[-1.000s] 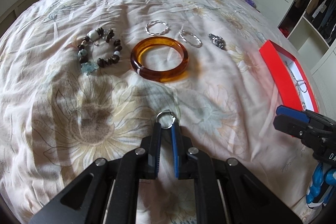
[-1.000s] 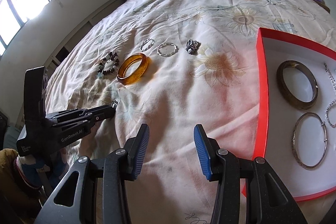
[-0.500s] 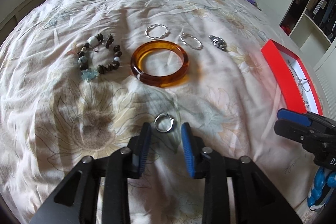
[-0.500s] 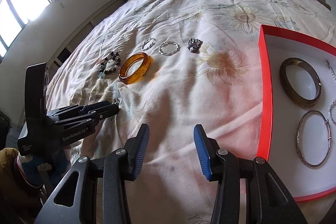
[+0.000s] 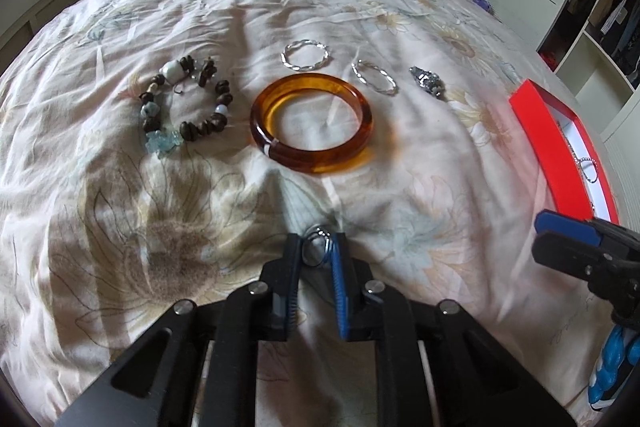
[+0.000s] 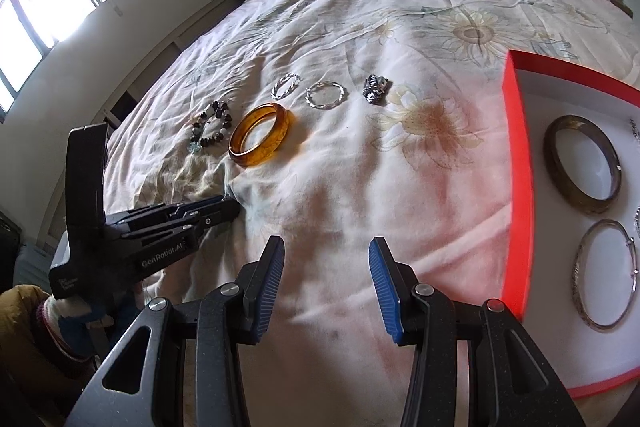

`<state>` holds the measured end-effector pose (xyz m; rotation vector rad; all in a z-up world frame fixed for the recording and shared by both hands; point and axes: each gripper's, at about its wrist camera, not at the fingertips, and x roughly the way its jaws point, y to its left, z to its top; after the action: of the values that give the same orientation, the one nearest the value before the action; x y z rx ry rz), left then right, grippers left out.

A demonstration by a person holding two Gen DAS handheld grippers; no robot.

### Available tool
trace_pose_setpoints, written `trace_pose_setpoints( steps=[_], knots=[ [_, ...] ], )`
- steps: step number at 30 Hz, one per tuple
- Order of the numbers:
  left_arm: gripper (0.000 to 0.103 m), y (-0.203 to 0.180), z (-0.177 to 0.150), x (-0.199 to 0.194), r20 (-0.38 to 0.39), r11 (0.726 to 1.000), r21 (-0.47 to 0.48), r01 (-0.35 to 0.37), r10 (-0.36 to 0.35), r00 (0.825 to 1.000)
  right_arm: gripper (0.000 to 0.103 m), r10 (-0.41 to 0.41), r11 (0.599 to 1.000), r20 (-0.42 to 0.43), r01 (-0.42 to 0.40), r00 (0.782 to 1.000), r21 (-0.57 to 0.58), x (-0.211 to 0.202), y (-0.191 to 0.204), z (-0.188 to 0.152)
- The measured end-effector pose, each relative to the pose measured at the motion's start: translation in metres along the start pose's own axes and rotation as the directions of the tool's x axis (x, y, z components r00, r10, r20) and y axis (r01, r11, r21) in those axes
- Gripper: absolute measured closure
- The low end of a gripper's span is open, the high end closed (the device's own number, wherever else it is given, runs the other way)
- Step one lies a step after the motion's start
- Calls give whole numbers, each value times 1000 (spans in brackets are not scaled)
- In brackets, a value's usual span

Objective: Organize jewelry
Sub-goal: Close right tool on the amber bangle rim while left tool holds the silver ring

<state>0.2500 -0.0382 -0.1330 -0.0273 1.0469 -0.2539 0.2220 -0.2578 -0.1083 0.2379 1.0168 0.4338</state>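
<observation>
At three o'clock on the floral bedspread (image 6: 400, 187), the red box (image 6: 518, 163) holds a dark bangle (image 6: 582, 167) and a silver bangle (image 6: 606, 281). The left gripper (image 5: 318, 251) is closing, pads pressing a small silver ring (image 5: 316, 247) at six o'clock. The right gripper (image 6: 326, 267) is apart, empty.

R gripper (image 6: 326, 269) hangs over bedspread (image 6: 400, 27), jaws apart, nothing btwn. L gripper (image 6: 230, 207) at left, tips down on the cloth. Beyond: amber bangle (image 6: 262, 135), bead bracelet (image 6: 212, 131) beside it. Red tray (image 6: 516, 163) at right w/ dark bangle (image 6: 582, 165) & silver bangle (image 6: 606, 277).
</observation>
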Motion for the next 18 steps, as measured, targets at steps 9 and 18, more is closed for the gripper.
trace_pose_setpoints(
  steps=[9, 18],
  knots=[
    [100, 14, 7, -19, 57, 998, -25, 62, -61, 997, 59, 61, 998, -8, -61, 998, 5, 26, 17, 23],
    [100, 42, 28, -34, 132, 993, -44, 108, -102, 986, 61, 136, 985, 6, -136, 991, 109, 71, 28, 55]
  ],
)
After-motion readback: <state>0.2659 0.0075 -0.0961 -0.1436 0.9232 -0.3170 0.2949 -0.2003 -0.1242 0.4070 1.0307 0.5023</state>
